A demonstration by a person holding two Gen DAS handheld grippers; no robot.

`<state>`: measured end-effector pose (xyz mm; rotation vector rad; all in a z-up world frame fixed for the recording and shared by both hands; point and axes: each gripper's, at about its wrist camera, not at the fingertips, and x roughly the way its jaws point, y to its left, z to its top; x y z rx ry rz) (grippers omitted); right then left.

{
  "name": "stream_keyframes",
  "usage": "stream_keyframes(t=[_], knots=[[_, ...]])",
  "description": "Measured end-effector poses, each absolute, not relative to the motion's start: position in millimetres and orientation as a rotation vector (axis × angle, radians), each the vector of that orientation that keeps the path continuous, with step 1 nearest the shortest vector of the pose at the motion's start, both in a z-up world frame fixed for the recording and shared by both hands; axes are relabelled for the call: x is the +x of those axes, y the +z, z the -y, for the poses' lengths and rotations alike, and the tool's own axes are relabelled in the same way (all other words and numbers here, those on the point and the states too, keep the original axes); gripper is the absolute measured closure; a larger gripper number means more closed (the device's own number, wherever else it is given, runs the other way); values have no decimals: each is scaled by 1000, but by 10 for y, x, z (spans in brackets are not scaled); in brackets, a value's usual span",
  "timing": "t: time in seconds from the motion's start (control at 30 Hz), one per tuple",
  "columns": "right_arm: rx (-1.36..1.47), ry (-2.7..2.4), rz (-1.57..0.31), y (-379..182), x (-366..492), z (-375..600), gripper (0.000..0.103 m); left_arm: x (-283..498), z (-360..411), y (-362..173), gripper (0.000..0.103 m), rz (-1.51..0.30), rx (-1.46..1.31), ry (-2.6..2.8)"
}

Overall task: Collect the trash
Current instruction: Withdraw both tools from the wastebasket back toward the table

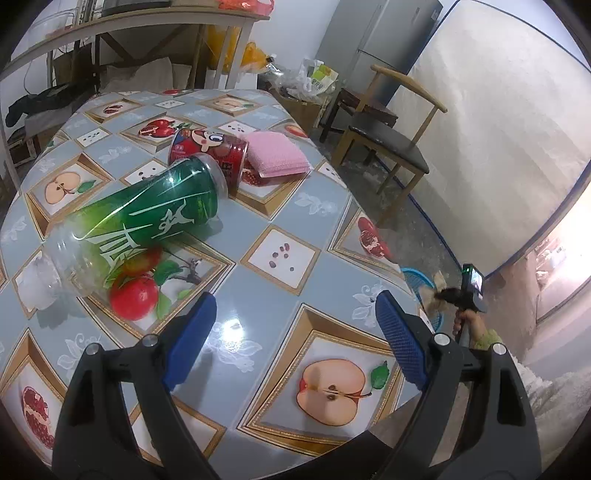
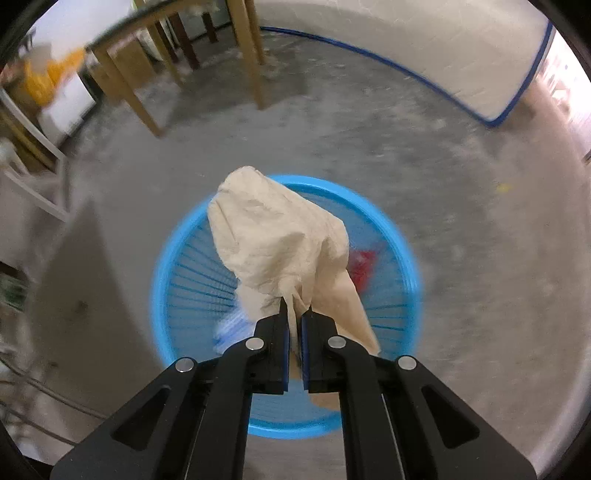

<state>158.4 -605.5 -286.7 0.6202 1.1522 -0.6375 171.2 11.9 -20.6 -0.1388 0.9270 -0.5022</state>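
My right gripper (image 2: 294, 308) is shut on a crumpled beige paper tissue (image 2: 273, 240) and holds it above a blue plastic trash basket (image 2: 173, 258) on the floor. A red scrap (image 2: 364, 264) and something pale lie in the basket. My left gripper (image 1: 295, 306) is open and empty above the table (image 1: 266, 199). Ahead of it on the left, a green-labelled clear plastic bottle (image 1: 147, 218) lies on its side, touching a red can (image 1: 214, 149) beyond it. The right gripper with the tissue (image 1: 437, 295) also shows past the table's right edge, over the basket (image 1: 417, 280).
A pink sponge (image 1: 275, 153) lies beside the can. A wooden chair (image 1: 384, 136) stands to the right of the table, with a fridge (image 1: 380, 33) and bags behind. A mattress (image 1: 498, 122) leans on the right. Chair legs (image 2: 255, 62) stand beyond the basket.
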Motion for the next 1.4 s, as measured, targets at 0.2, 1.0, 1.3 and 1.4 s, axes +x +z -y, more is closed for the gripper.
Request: stream_keyframes(t=[0.2,1.0,1.3,1.4], knots=[[779,-624,-1146,-3253,1963,6052,97,1722,-136,-214,19,-935,-139,-489],[1235,-409,-915,-3820,1848,6265,45,1741,-223,-251,19,-964,-103,-442],[1308,-494,-963,-3983,1850,6033,45,1678,-287,-186,19,-935,-103,-428],[1291,-503,-965,-3816,1741,5959,45,1615,-390,-152,19,-908,-102,-409]])
